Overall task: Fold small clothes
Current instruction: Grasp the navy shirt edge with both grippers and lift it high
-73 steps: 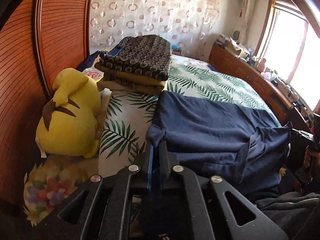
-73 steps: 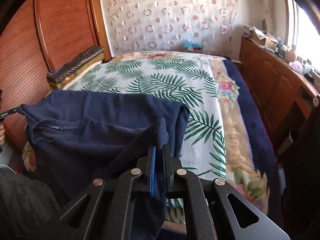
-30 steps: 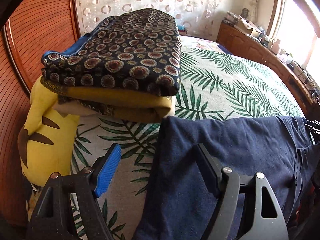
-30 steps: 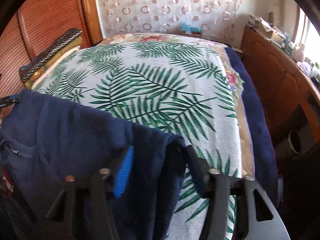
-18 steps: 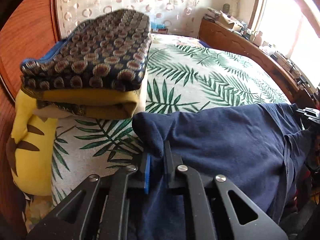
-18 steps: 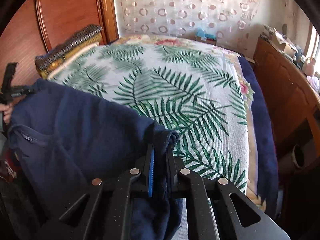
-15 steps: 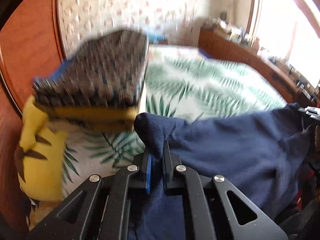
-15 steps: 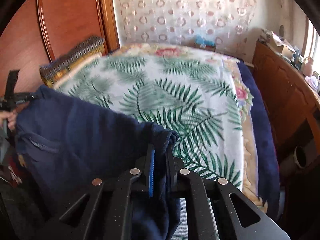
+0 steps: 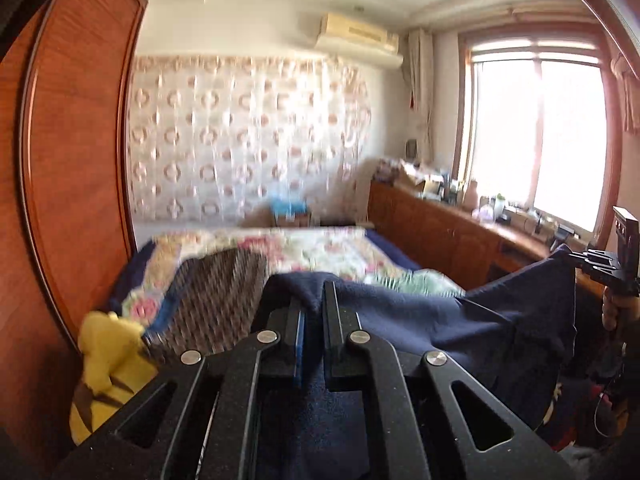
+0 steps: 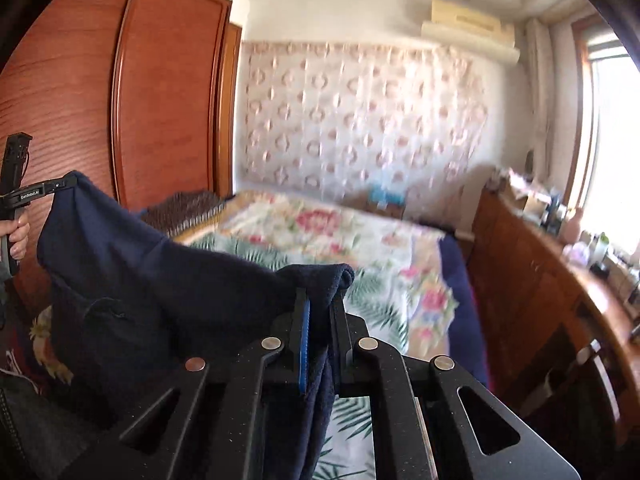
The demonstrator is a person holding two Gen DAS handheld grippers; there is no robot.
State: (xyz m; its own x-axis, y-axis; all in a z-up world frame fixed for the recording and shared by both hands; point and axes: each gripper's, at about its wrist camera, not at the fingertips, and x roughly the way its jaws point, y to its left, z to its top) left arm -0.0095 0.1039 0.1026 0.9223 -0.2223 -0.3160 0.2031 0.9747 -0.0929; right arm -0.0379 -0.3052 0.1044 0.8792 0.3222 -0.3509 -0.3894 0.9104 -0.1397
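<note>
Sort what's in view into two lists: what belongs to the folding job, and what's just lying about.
In the job:
- navy garment, lifted off the bed
- left gripper, jaws shut on one corner
- right gripper, jaws shut on the other corner
- bed, the folding surface

Lying about:
- yellow plush toy
- stack of folded clothes
- wardrobe
- air conditioner
- cluttered sideboard

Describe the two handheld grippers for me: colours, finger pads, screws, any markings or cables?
Both the left gripper and the right gripper are matte black, speckled plastic frames with triangular cut-outs and round silver screws. Each has slim fingers, one lined with a blue ribbed pad. From the right wrist view, the left gripper's side bears small white lettering, too small to read reliably. No cables or sleeves can be made out clearly.
</note>
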